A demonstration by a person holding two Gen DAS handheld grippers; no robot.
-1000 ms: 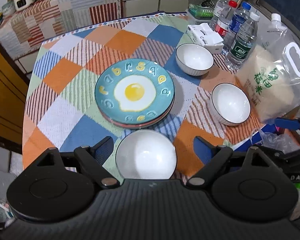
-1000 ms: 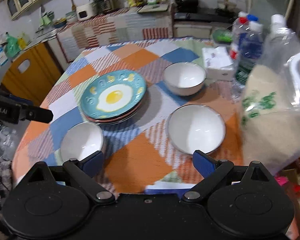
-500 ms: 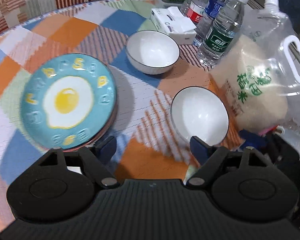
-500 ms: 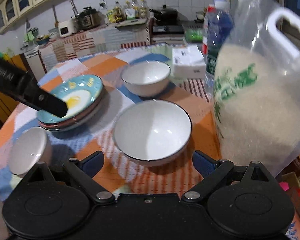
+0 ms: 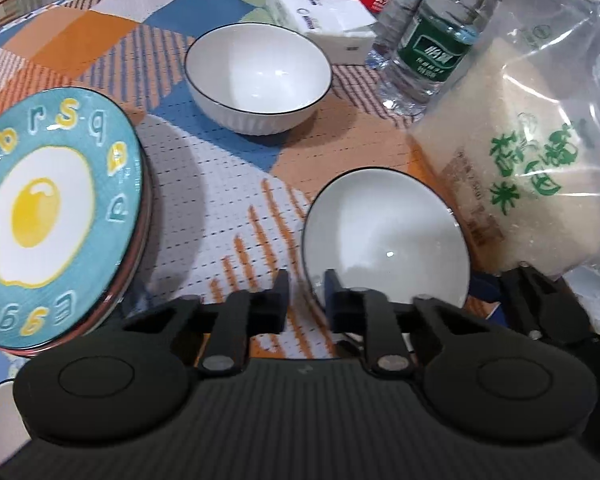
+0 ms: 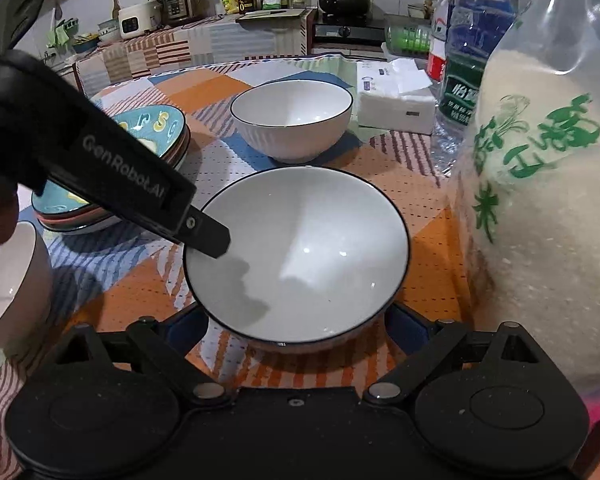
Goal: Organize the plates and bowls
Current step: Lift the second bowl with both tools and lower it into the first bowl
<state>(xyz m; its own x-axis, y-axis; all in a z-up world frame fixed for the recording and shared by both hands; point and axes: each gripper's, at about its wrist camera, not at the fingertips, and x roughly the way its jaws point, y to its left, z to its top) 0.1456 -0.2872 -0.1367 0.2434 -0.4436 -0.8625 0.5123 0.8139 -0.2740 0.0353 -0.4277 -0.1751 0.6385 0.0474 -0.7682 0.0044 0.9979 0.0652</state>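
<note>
The near rim of the white dark-rimmed ceramic bowl (image 6: pixel 300 256) was hidden behind the right gripper (image 6: pixel 296 330), whose blue-padded jaws stood spread to either side of it; whether they touched it could not be made out. The left gripper (image 5: pixel 306 292) had its jaws pinched onto that bowl's left rim. A second matching bowl (image 5: pixel 258 76) sat farther back on the checked tablecloth (image 5: pixel 220 208). Only the left view showed the teal fried-egg plate (image 5: pixel 48 216) nearly whole; the right view alone showed the kitchen counter (image 6: pixel 204 40) behind.
</note>
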